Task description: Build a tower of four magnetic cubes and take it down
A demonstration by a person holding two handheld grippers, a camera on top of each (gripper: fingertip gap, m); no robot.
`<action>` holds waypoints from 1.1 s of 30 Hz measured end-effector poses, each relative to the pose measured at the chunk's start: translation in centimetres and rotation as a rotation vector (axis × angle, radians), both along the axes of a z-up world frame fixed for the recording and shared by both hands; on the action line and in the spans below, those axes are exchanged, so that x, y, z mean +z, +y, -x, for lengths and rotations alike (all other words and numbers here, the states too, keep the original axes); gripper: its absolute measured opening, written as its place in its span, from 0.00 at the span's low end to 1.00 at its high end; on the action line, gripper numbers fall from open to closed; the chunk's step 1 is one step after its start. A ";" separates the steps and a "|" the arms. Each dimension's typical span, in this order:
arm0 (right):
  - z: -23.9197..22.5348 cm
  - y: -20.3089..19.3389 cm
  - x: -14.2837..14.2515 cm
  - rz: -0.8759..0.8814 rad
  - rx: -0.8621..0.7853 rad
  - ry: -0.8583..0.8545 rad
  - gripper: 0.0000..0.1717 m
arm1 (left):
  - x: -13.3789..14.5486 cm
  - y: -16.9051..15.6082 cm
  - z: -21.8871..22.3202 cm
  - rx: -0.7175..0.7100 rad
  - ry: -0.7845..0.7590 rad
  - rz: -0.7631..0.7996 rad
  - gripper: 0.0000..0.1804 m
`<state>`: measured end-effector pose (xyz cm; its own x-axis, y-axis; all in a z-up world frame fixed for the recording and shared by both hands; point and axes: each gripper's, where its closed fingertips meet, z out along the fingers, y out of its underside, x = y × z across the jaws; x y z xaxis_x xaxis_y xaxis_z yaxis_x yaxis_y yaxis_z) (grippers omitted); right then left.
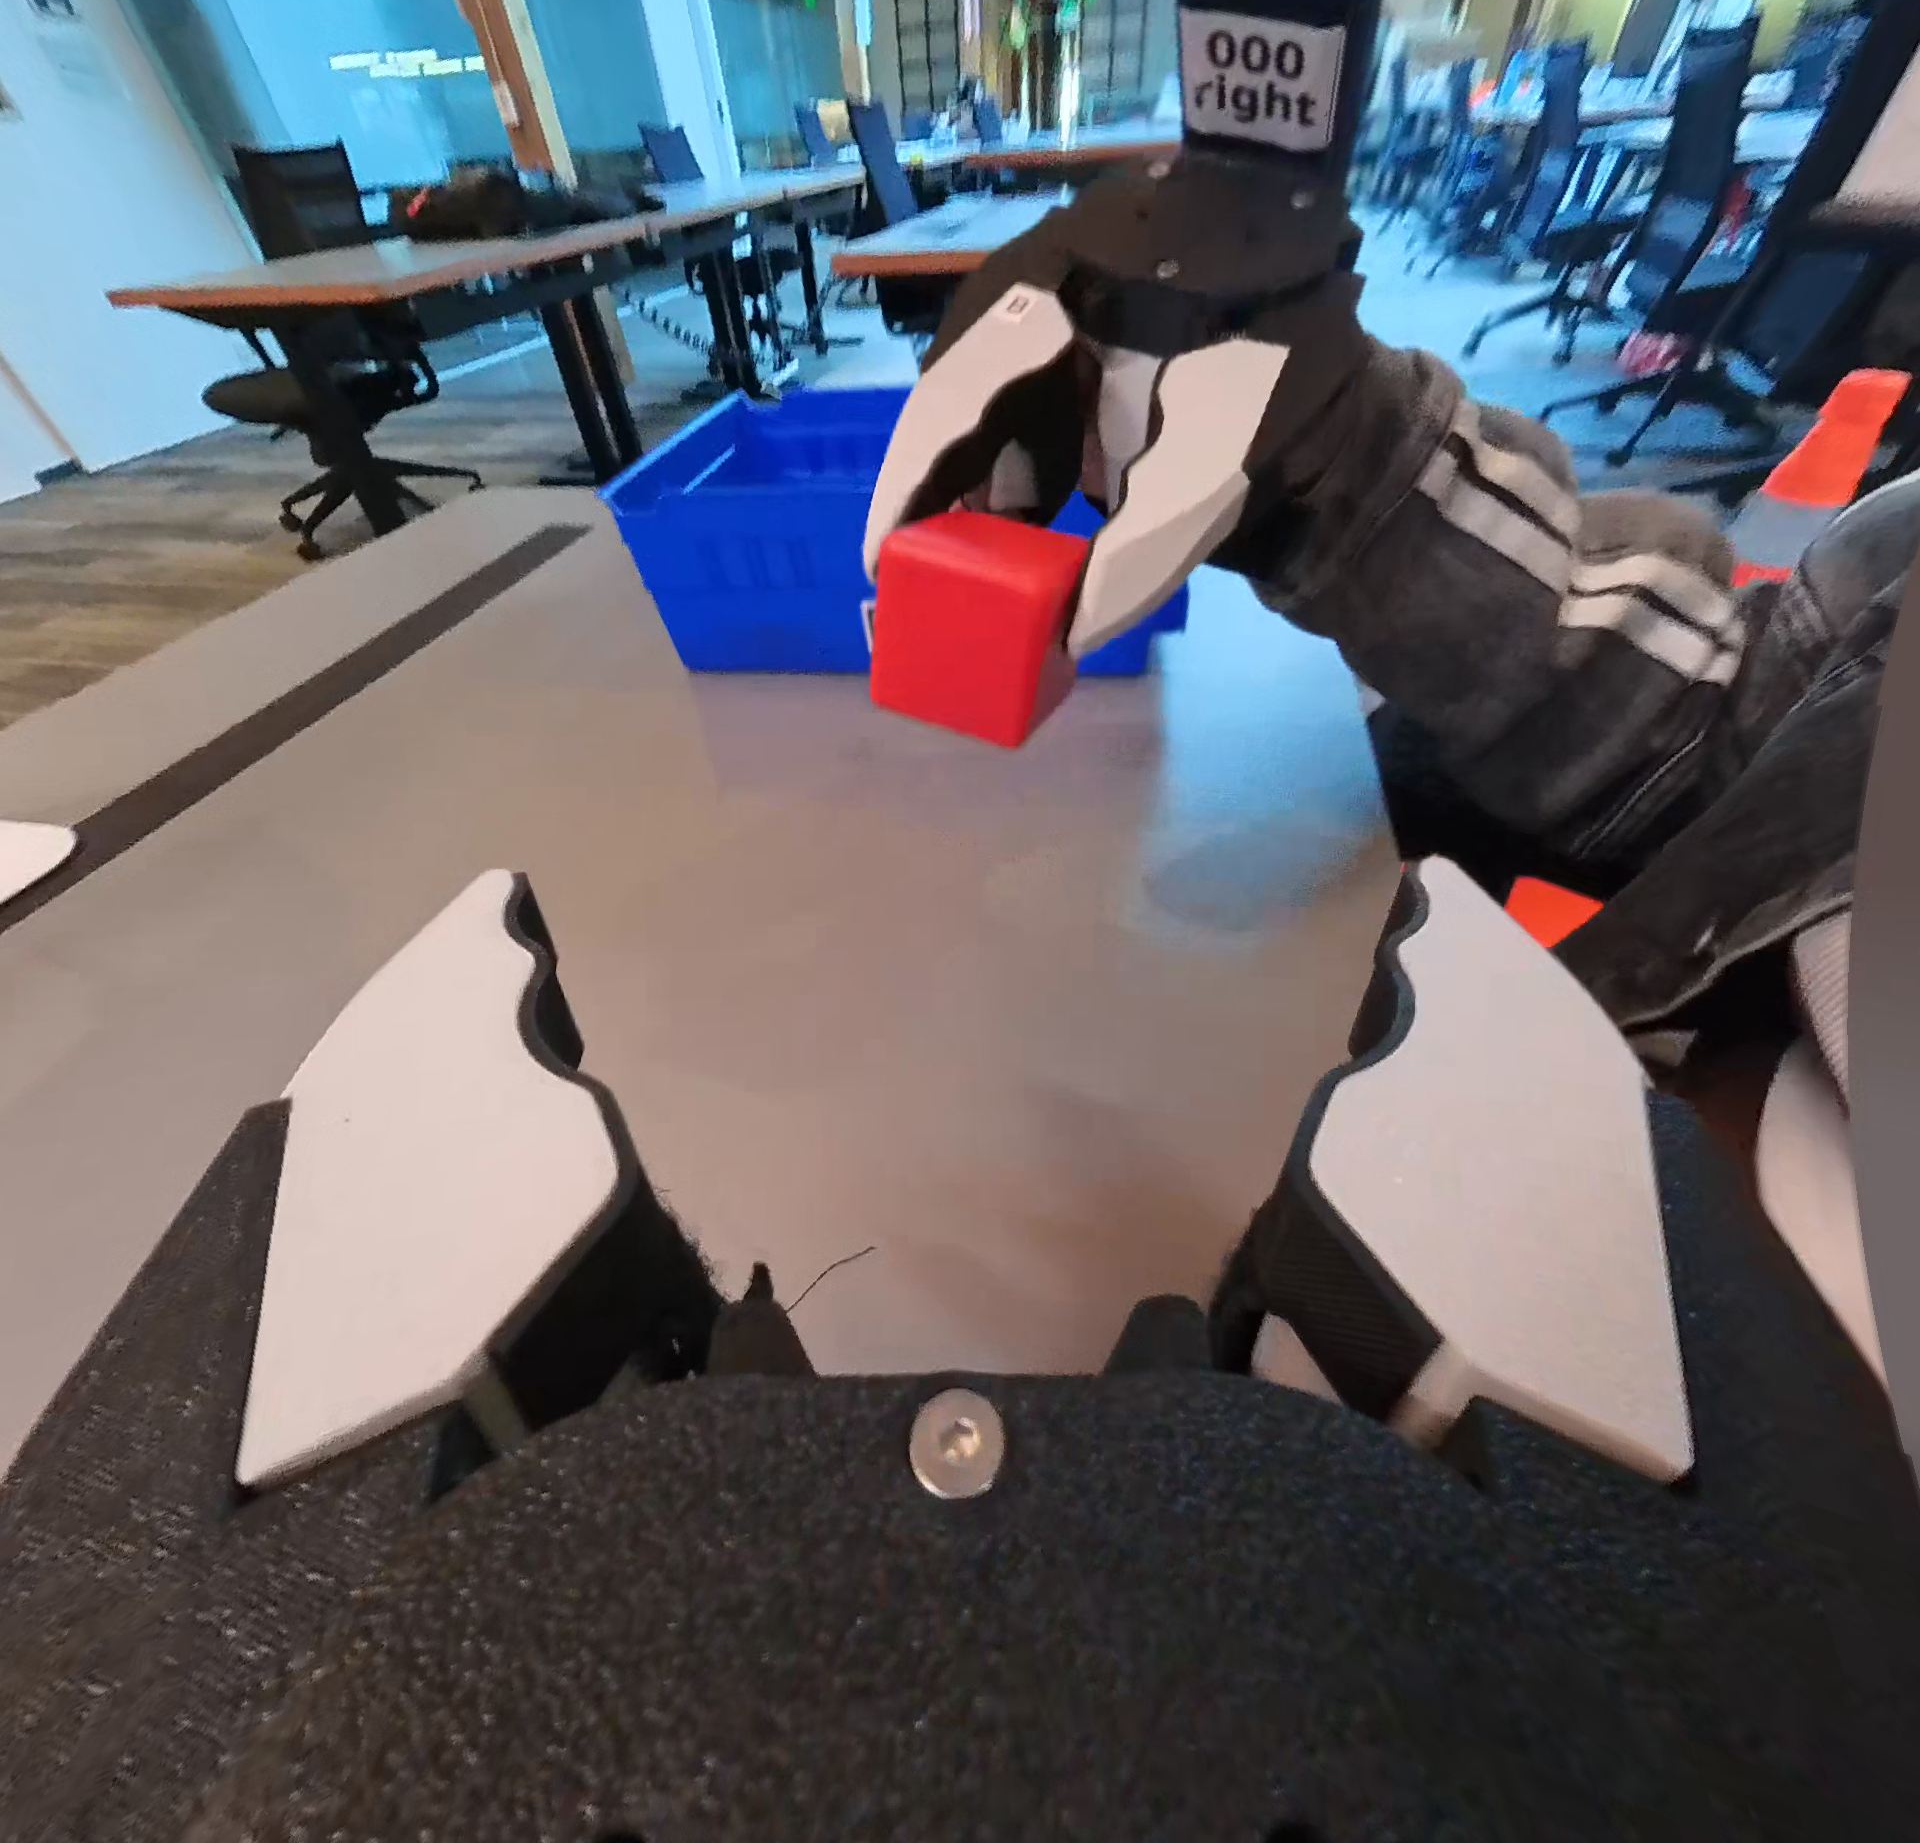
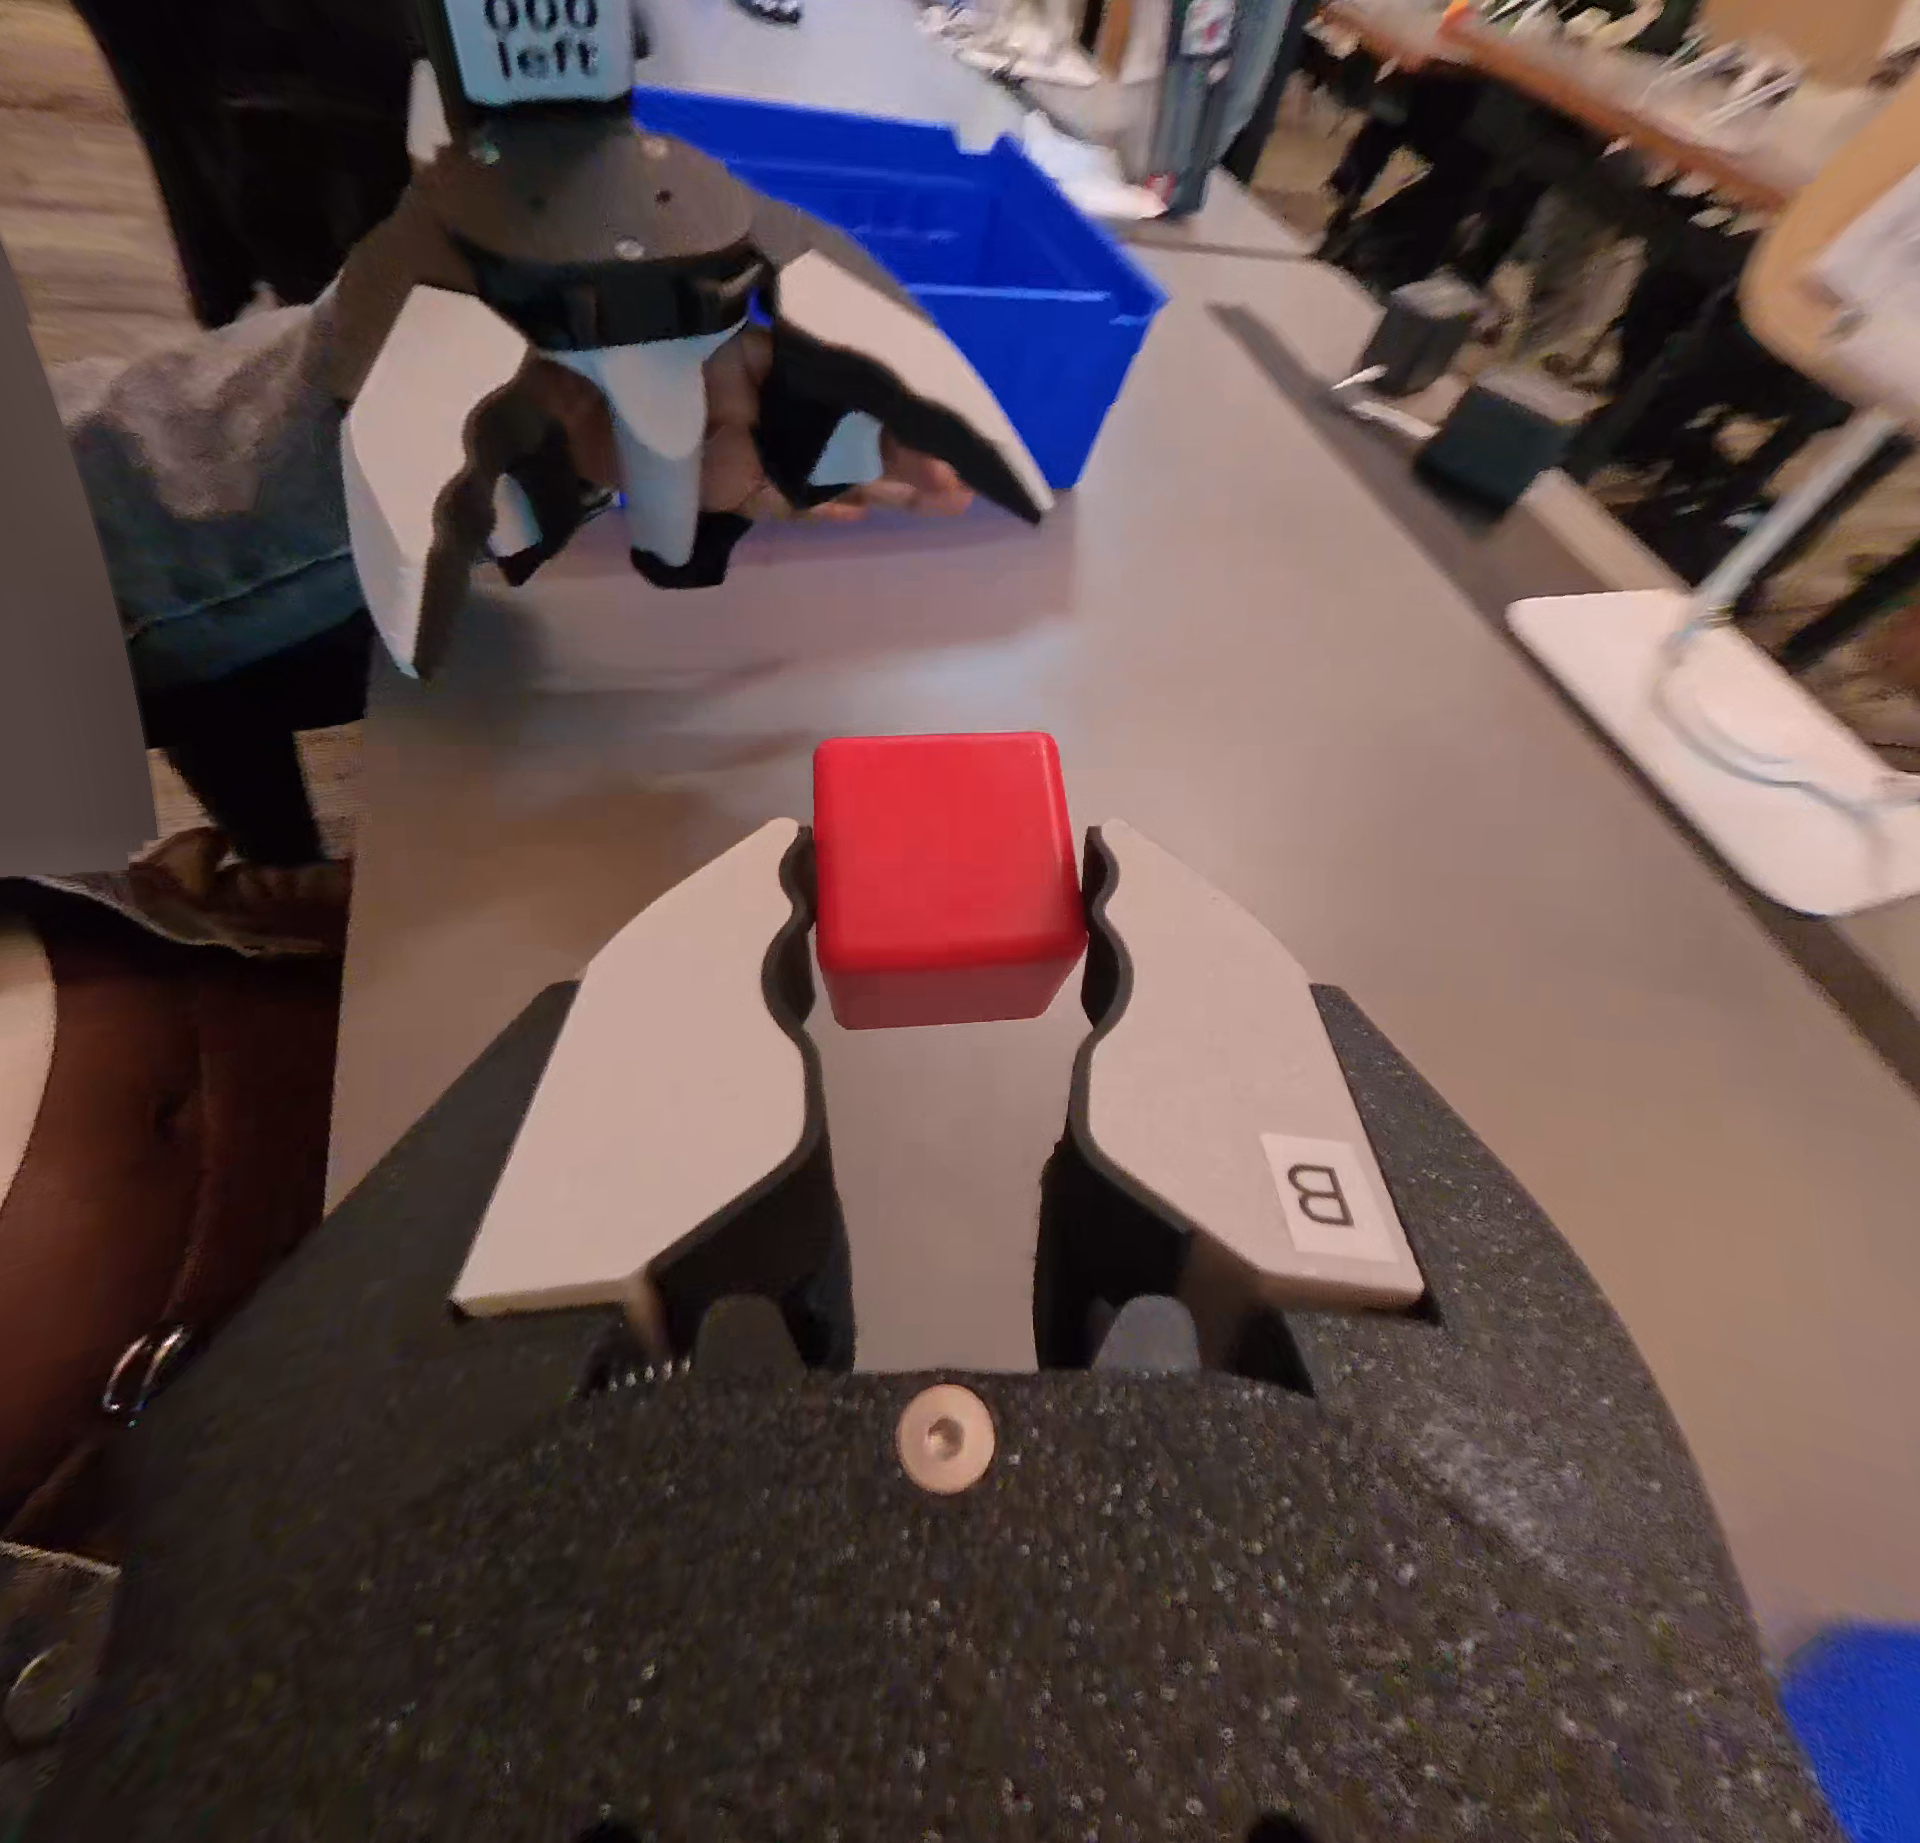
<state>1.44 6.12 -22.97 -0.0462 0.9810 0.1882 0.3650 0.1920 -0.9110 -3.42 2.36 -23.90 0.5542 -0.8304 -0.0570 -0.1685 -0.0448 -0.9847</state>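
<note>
The red cube (image 2: 940, 874) is clamped between both pads of the right gripper (image 2: 943, 900) and carried clear of the grey table (image 2: 1299, 754), with the blue bin (image 2: 997, 266) at about 12 o'clock beyond it. The left gripper (image 1: 961, 972) is held wide open with nothing between its fingers. For a sound first placement, the cube is best lowered level onto bare table short of the bin, and released only once flat.

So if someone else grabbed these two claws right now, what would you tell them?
Right claw: shut on a red cube, pads pressing both sides, held above the grey table.
Left claw: wide open, nothing in it.
Blue bin sits at the far side of the table.
Done: one cube picked up. No tower and no other cubes are in view.
Left: set this cube down, stack three more, then take it apart.
</note>
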 end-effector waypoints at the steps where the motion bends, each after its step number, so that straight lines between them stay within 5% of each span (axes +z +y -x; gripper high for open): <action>1: -1.1 0.6 0.9 -0.026 -0.038 0.014 0.28 | 0.4 -0.1 -0.1 -0.010 -0.028 -0.004 0.80; 8: -13.1 7.7 3.6 -0.091 -0.477 0.029 0.29 | 2.5 -1.1 -0.4 -0.065 -0.151 -0.025 0.79; 16: -26.9 15.6 -3.5 0.113 -0.971 -0.105 0.29 | 1.7 -0.8 -0.9 -0.052 -0.092 -0.027 0.78; 21: -29.6 16.8 -7.5 0.207 -1.073 -0.208 0.29 | 1.6 -0.5 -0.9 -0.035 -0.085 -0.024 0.77; 33: -31.7 17.2 -7.7 0.203 -1.163 -0.211 0.29 | 1.1 -0.1 -0.5 0.003 -0.035 -0.024 0.77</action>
<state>33.17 23.31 -30.72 0.8762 0.4666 0.1206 0.3705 -0.4923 -0.7876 -2.94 2.23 -22.79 0.5585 -0.8275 -0.0579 -0.1339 -0.0210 -0.9908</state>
